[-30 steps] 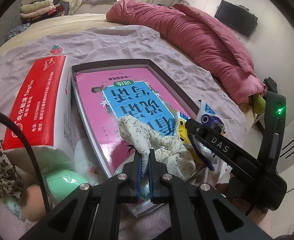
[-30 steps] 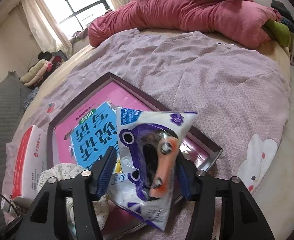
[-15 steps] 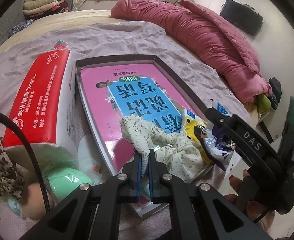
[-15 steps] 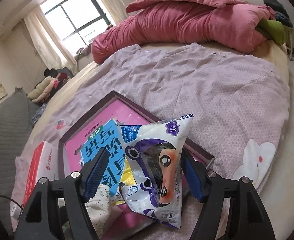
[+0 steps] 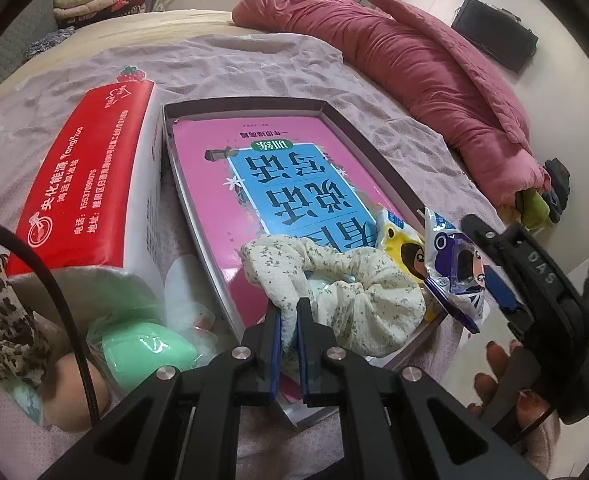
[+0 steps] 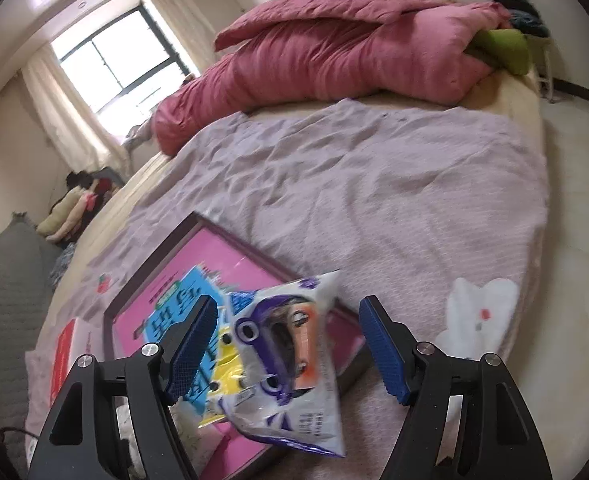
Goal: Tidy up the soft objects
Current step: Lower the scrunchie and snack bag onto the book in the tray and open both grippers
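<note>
Left gripper (image 5: 288,320) pinching a floral scrunchie (image 5: 334,280) at the near end of a shallow box (image 5: 374,152)

The jaws are closed on a fold of the cream, speckled fabric, which lies over a pink and blue book (image 5: 278,184) inside the box. A yellow packet (image 5: 404,250) and a purple packet (image 5: 456,268) sit just right of it; the right gripper (image 5: 506,280) reaches in beside them. A red tissue box (image 5: 90,184) stands left.

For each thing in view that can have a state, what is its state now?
left gripper: shut on the floral scrunchie.
right gripper: jaws just opened wide; pads clear of the purple snack bag.
purple snack bag: released, leaning over the tray's edge.
tray: lidless, pink book lying flat inside.
red tissue pack: lying on its side.
</note>
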